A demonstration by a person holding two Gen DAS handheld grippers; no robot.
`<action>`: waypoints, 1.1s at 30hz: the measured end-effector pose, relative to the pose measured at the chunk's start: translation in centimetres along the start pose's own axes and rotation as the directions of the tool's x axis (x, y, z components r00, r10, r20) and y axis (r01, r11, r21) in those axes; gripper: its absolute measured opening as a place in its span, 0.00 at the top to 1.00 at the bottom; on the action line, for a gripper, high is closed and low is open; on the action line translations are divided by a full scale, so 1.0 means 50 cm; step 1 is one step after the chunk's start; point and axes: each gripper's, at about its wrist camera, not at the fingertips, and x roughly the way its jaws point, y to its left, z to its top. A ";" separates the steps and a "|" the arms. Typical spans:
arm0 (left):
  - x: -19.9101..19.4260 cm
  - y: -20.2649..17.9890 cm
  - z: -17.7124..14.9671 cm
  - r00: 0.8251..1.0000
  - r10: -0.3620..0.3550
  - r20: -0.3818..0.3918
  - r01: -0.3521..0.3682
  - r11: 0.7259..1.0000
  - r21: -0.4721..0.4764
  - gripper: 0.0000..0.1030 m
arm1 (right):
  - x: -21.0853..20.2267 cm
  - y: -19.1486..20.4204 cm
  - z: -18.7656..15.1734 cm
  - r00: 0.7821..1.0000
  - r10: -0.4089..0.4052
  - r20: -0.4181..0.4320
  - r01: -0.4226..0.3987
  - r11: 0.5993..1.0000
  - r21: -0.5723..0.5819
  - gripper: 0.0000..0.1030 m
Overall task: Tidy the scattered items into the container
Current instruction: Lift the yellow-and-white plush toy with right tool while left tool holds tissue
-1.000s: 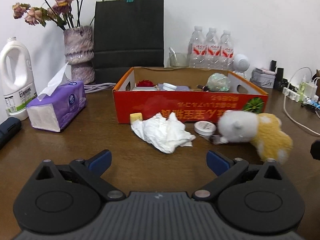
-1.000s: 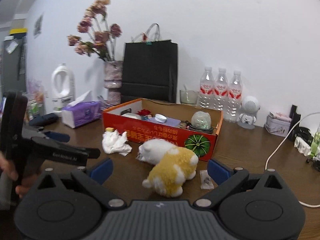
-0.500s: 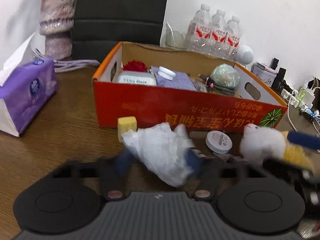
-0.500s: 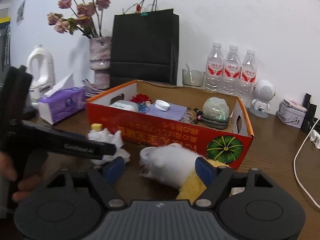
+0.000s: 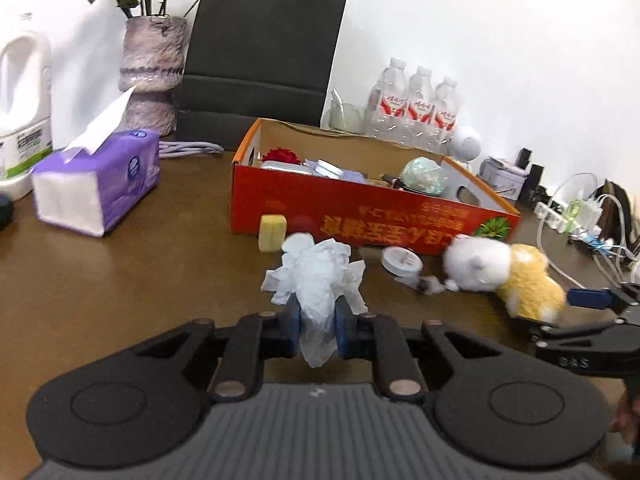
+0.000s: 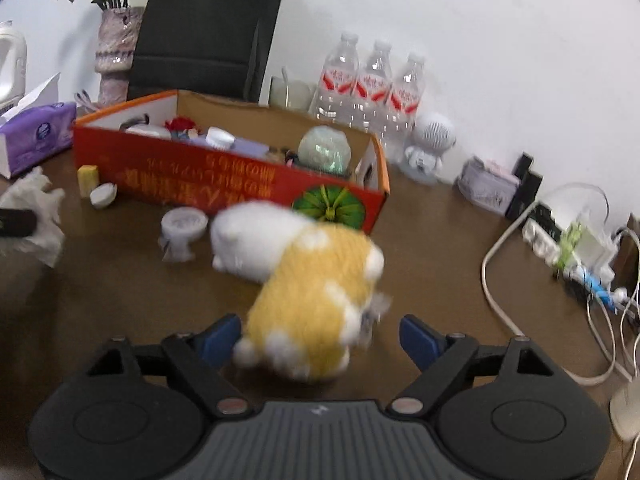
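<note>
My left gripper [image 5: 318,328] is closing, and its blue pads press on a crumpled white tissue [image 5: 316,276] in front of the red cardboard box [image 5: 360,204]. Several small things lie in the box. A white and yellow plush toy [image 6: 312,280] lies on the table before the box's right end. My right gripper [image 6: 320,338] straddles the toy's yellow rear, its jaws opening. The left pad is at the fur and the right pad stands apart. A yellow block [image 5: 273,232] and a round white tin [image 5: 401,260] lie by the box front.
A purple tissue pack [image 5: 96,184], a white jug [image 5: 22,108], a vase [image 5: 150,76] and a black paper bag [image 5: 260,52] stand at the back left. Water bottles [image 5: 416,108] are behind the box. A power strip with cables [image 6: 568,248] lies at the right.
My left gripper went forward to the tissue and closed on it. My right gripper came down and forward until the plush toy lay between its fingers.
</note>
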 end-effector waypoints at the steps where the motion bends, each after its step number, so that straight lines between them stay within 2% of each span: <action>1: -0.008 -0.003 -0.006 1.000 0.001 -0.001 -0.001 1.000 0.001 0.83 | -0.006 0.000 -0.001 1.000 0.014 0.012 -0.014 1.000 0.002 0.28; 2: -0.015 -0.007 -0.010 1.000 0.004 -0.002 -0.004 1.000 0.007 0.83 | -0.006 0.000 -0.003 0.999 0.031 0.018 -0.032 0.999 0.007 0.37; 3: -0.022 -0.011 -0.013 1.000 0.010 -0.001 -0.009 1.000 0.014 0.83 | 0.000 -0.002 -0.004 0.999 0.051 0.010 -0.051 0.999 0.019 0.53; 5: -0.050 -0.024 -0.014 0.999 0.019 0.028 -0.020 0.999 0.039 0.84 | -0.013 -0.013 0.000 0.997 0.075 0.029 -0.077 0.995 0.061 0.56; 10: -0.136 -0.042 -0.007 0.994 0.001 0.112 -0.010 0.997 0.077 0.83 | -0.165 -0.049 0.014 0.968 0.105 0.230 -0.132 0.986 0.106 0.59; 12: -0.159 -0.051 -0.014 0.993 -0.001 0.116 -0.009 0.996 0.087 0.83 | -0.219 -0.070 0.014 0.958 0.141 0.251 -0.176 0.977 0.123 0.64; 15: -0.182 -0.059 -0.033 0.995 -0.019 0.098 0.010 0.996 0.090 0.83 | -0.286 -0.094 0.004 0.948 0.210 0.240 -0.253 0.954 0.162 0.68; 17: -0.187 -0.063 -0.046 0.996 -0.030 0.081 0.023 0.996 0.088 0.83 | -0.309 -0.099 -0.003 0.946 0.219 0.237 -0.264 0.948 0.177 0.79; 18: -0.186 -0.063 -0.051 0.997 -0.033 0.070 0.026 0.996 0.087 0.83 | -0.309 -0.100 -0.003 0.948 0.219 0.233 -0.263 0.948 0.181 1.00; 21: -0.171 -0.064 -0.063 0.999 -0.032 0.037 0.029 0.996 0.080 0.83 | -0.268 -0.096 -0.004 0.959 0.193 0.206 -0.235 0.951 0.201 0.97; 25: -0.162 -0.071 -0.084 1.000 -0.026 0.007 0.025 0.995 0.096 0.83 | -0.148 -0.080 -0.032 0.977 0.180 0.118 -0.205 0.946 0.251 0.90; 27: -0.161 -0.071 -0.093 1.000 -0.028 -0.002 0.028 0.994 0.109 0.82 | -0.148 -0.092 -0.041 0.972 0.181 0.152 -0.220 0.930 0.295 0.89; 29: -0.152 -0.067 -0.101 0.999 -0.032 -0.022 0.035 0.994 0.104 0.82 | -0.185 -0.112 -0.040 0.957 0.165 0.238 -0.237 0.919 0.315 0.60; 30: -0.145 -0.066 -0.104 0.999 -0.034 -0.036 0.037 0.994 0.099 0.82 | -0.205 -0.120 -0.041 0.944 0.157 0.291 -0.247 0.921 0.302 0.32; 31: -0.137 -0.067 -0.108 0.998 -0.033 -0.048 0.037 0.995 0.097 0.82 | -0.227 -0.126 -0.044 0.926 0.143 0.350 -0.250 0.925 0.284 0.15; 32: -0.130 -0.068 -0.111 0.998 -0.033 -0.057 0.038 0.994 0.098 0.82 | -0.243 -0.130 -0.048 0.911 0.128 0.393 -0.249 0.929 0.274 0.14; 33: -0.126 -0.069 -0.114 0.997 -0.034 -0.063 0.040 0.994 0.102 0.82 | -0.254 -0.131 -0.051 0.905 0.122 0.409 -0.245 0.933 0.265 0.14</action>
